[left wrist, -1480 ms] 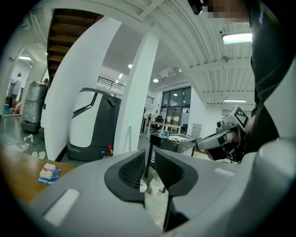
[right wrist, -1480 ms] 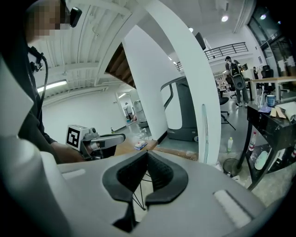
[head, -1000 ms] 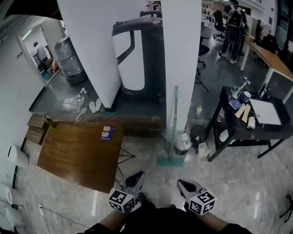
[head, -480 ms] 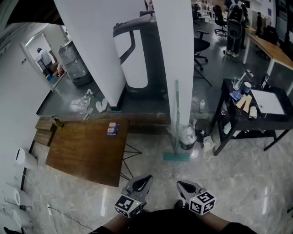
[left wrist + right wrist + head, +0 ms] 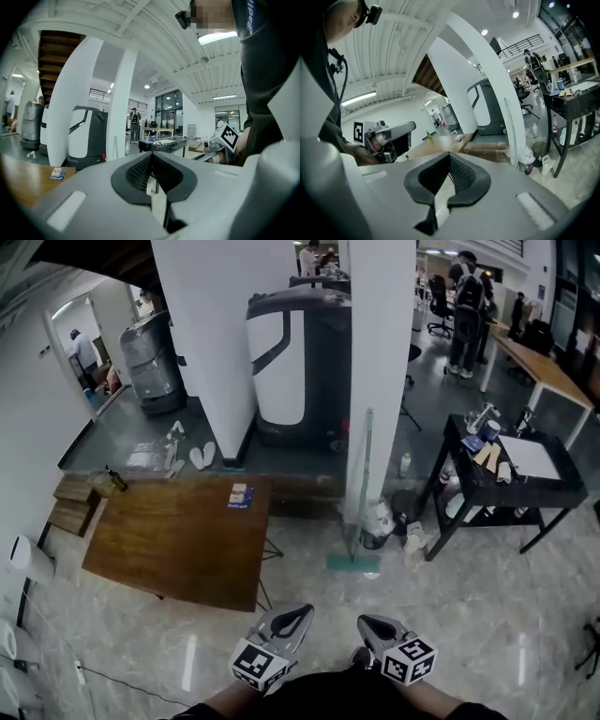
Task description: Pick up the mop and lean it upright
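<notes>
Against the tall white square pillar (image 5: 380, 352), leaning upright: slim grey-green-handled mop (image 5: 363, 484) with flat teal head, resting on the glossy marble floor (image 5: 487, 615) at the pillar's foot. To its right, black metal trolley table (image 5: 506, 495); to its left, brown wooden table (image 5: 169, 540). Near the floor's bottom edge, well apart from the mop: left gripper (image 5: 298, 611), fingers pressed together on nothing; right gripper (image 5: 366, 622), likewise closed, empty.

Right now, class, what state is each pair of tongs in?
Left tongs: closed, holding nothing.
Right tongs: closed, holding nothing.
</notes>
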Motion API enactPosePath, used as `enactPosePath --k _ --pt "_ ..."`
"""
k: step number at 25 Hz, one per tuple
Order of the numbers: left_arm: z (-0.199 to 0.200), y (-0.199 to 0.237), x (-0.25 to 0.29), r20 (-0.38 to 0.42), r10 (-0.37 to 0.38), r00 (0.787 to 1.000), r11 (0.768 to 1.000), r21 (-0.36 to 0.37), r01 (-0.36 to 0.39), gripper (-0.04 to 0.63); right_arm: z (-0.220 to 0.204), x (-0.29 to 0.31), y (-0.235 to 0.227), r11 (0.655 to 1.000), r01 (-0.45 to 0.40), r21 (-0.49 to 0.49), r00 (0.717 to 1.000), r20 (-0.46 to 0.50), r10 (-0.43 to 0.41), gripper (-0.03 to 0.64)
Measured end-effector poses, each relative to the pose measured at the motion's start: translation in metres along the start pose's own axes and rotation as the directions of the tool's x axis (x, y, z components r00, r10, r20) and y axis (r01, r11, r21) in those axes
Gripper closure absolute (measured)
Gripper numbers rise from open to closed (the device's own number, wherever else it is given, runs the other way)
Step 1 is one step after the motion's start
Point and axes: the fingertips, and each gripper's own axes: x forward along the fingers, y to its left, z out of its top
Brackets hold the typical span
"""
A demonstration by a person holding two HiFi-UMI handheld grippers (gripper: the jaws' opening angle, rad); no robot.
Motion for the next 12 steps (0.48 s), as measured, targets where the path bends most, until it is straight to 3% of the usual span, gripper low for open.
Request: enactPosePath --k 5,12 --pt "-0.008 -0.012 -0.062 0.025 -0.053 0.998 0.999 0.011 0.053 0.575 -0.025 -0.004 0.058 0.999 0.044 -0.026 0.999 0.006 -0.044 0.612" --pt "-0.001 -0.031 -0.112 0.071 -0.112 0.991 0.992 -0.055 0.116 0.575 -0.025 -0.031 0.122 0.986 0.113 -0.119 0.993 0.04 -0.109 0.612"
